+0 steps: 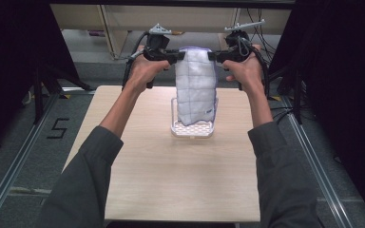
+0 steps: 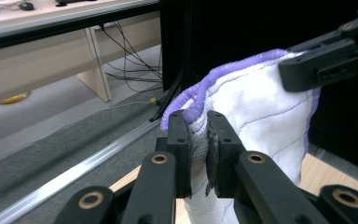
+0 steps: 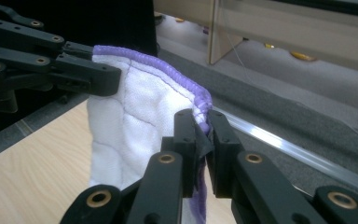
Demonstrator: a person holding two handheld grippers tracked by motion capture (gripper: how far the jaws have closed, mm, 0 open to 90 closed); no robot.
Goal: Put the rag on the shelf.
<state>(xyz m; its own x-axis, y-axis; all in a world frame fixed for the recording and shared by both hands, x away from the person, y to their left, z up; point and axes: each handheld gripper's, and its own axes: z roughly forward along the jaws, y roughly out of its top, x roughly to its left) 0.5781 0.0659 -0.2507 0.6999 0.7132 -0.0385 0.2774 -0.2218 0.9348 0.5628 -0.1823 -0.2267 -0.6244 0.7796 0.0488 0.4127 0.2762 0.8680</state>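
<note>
i am pinching the white quilted cloth (image 1: pixel 196 85) with my left hand-held gripper (image 1: pixel 179 57) at 9 o'clock and right hand-held gripper (image 1: pixel 213 56) at 3 o'clock, above the white basket (image 1: pixel 192 130).

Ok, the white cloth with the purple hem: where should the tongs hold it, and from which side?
Best at the two top corners of the white cloth, on the purple hem, one tong from each side. The left tongs and right tongs grip there now, and the cloth hangs flat above the white tray.

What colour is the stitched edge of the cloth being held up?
Purple, trimming the white quilted cloth; clearest in the right gripper view.
</note>
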